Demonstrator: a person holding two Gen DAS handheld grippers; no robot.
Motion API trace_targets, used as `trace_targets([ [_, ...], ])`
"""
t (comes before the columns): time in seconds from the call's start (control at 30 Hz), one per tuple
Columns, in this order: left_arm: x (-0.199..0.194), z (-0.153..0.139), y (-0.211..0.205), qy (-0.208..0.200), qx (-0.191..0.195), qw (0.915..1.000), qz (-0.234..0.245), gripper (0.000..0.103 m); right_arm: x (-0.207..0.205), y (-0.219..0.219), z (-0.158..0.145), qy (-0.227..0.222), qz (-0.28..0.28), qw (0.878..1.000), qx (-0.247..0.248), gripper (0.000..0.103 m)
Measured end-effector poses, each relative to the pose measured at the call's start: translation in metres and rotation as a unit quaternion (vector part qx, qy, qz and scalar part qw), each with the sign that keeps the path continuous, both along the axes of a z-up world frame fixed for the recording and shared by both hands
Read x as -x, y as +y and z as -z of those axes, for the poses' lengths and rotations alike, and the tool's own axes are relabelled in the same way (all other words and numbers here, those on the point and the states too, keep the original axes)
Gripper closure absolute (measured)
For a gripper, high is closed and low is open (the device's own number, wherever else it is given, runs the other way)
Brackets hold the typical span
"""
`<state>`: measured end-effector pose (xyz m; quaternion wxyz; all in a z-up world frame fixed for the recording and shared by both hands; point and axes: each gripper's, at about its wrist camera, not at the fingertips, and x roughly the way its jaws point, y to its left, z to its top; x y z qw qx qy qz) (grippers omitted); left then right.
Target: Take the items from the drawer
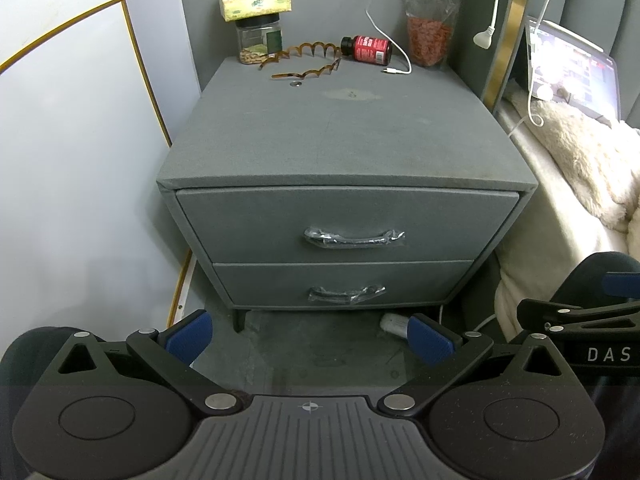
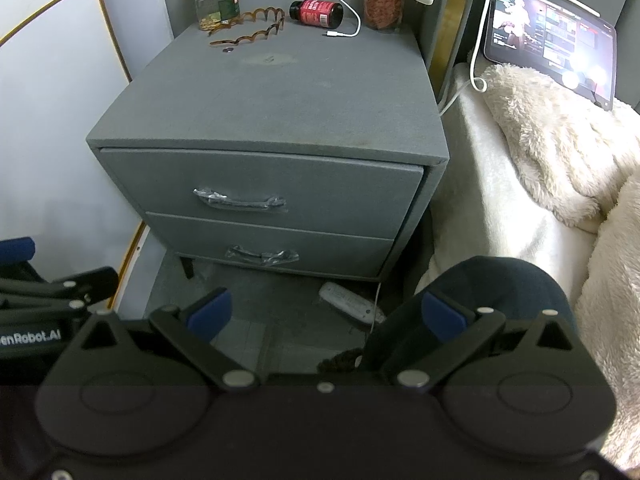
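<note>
A grey fabric nightstand (image 1: pixel 344 136) (image 2: pixel 272 96) has two drawers, both pushed in. The top drawer (image 1: pixel 348 224) (image 2: pixel 264 188) and the bottom drawer (image 1: pixel 344 284) (image 2: pixel 272 248) each carry a metal handle wrapped in plastic film (image 1: pixel 354 238) (image 2: pixel 240 200). My left gripper (image 1: pixel 310 338) is open, held back from the nightstand and low over the floor, with nothing between its blue pads. My right gripper (image 2: pixel 326 314) is open too, also back from the drawers. The drawers' contents are hidden.
On the nightstand top stand a tissue box (image 1: pixel 256 2) on a jar, brown wavy hair combs (image 1: pixel 308 60), a red bottle lying down (image 1: pixel 366 49), a pouch of red bits (image 1: pixel 430 24) and a white cable. A bed with a fluffy blanket (image 2: pixel 540 152) and a tablet (image 2: pixel 552 36) lies right. A white remote (image 2: pixel 352 303) is on the floor.
</note>
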<state>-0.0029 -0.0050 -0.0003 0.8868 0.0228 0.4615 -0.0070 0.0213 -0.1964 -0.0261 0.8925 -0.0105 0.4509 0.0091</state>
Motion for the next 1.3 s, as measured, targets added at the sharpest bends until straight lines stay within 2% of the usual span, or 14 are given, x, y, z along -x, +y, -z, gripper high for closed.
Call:
trace_targets([
  [0.17,0.0,0.0,0.0,0.0,0.0,1.0,0.0,0.0,-0.001,-0.001,0.0,0.001,-0.001,1.0,0.0,0.0],
  [0.27,-0.012,0.0,0.003,0.003,0.003,1.0,0.007,0.0,-0.001,0.0,0.0,0.001,-0.002,1.0,0.001,0.0],
  [1.3,-0.003,0.003,0.002,0.0,0.004,1.0,0.008,0.0,0.001,0.002,0.0,0.001,-0.005,1.0,0.001,0.0],
])
